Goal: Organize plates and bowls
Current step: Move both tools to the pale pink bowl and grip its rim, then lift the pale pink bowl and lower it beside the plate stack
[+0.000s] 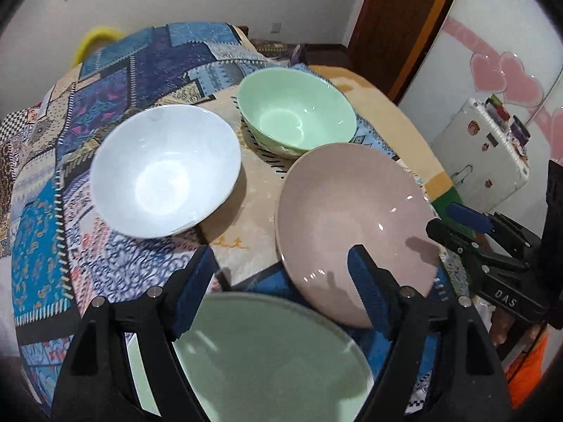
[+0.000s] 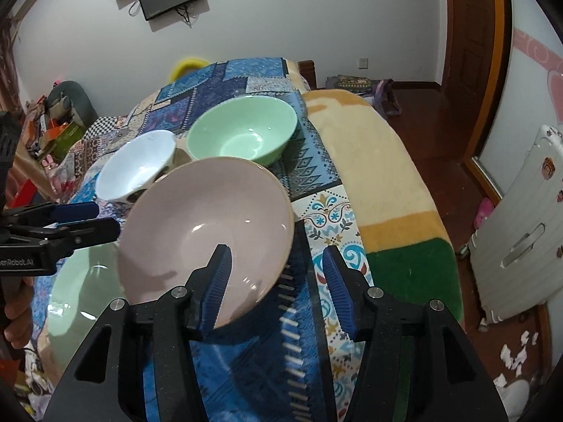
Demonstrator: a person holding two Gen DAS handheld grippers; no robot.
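The pink bowl (image 2: 206,235) is sitting tilted on the patchwork cloth (image 2: 246,358) covering the bed, and it serves as the landmark here. Beyond it, the green bowl (image 2: 242,132) is resting on the same cloth, its rim showing just past the pink bowl's far edge. The white bowl (image 1: 165,170) is lying to the left of the pink bowl, apart from it in the left wrist view. The pale green plate (image 1: 271,358) is lying nearer the person than the pink bowl, just beside its near-left rim.

The right gripper (image 2: 278,285) is standing open, its left finger over the pink bowl's near rim and its right finger outside it. The left gripper (image 1: 281,281) is hovering open above the pale green plate, gripping nothing.
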